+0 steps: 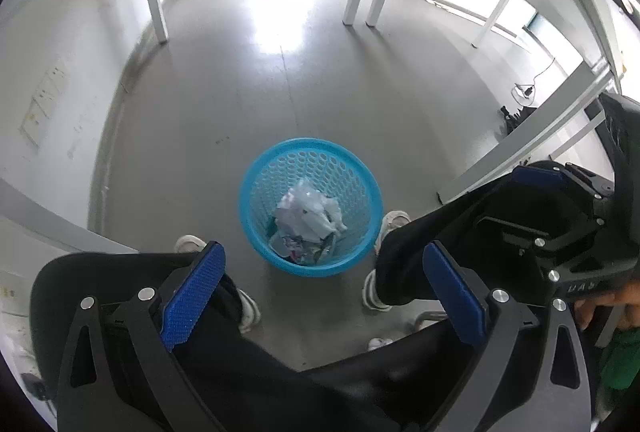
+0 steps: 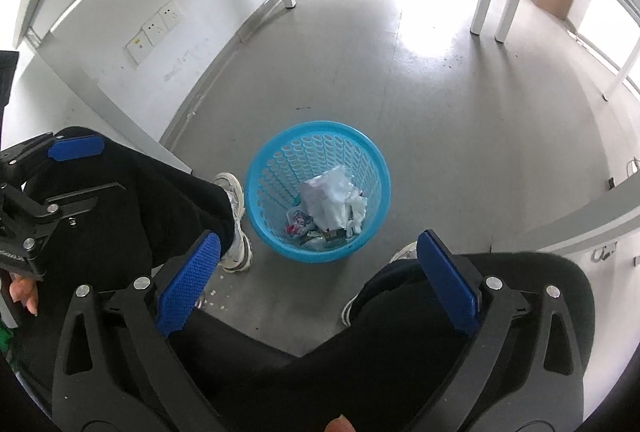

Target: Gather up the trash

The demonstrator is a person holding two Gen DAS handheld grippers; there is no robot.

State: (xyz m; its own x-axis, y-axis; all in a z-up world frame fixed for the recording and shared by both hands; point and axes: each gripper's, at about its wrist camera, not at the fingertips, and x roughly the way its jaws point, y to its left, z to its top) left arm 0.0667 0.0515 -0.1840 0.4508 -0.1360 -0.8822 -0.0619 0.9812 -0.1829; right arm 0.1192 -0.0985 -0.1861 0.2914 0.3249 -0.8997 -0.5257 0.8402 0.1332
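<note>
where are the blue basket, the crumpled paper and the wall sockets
blue basket (image 1: 256, 232), left wrist view, near-left rim
crumpled paper (image 1: 306, 212), left wrist view, top of the pile
wall sockets (image 2: 154, 28), right wrist view, middle plate

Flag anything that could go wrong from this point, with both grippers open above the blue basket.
1. The blue basket stands on the floor between the person's shoes; a shifting foot might knock it over.
2. Crumpled white paper sits loosely on top of the wrappers, so a tip could spill it.
3. Left gripper and right gripper hold nothing; small white crumbs on the floor may get missed.
</note>
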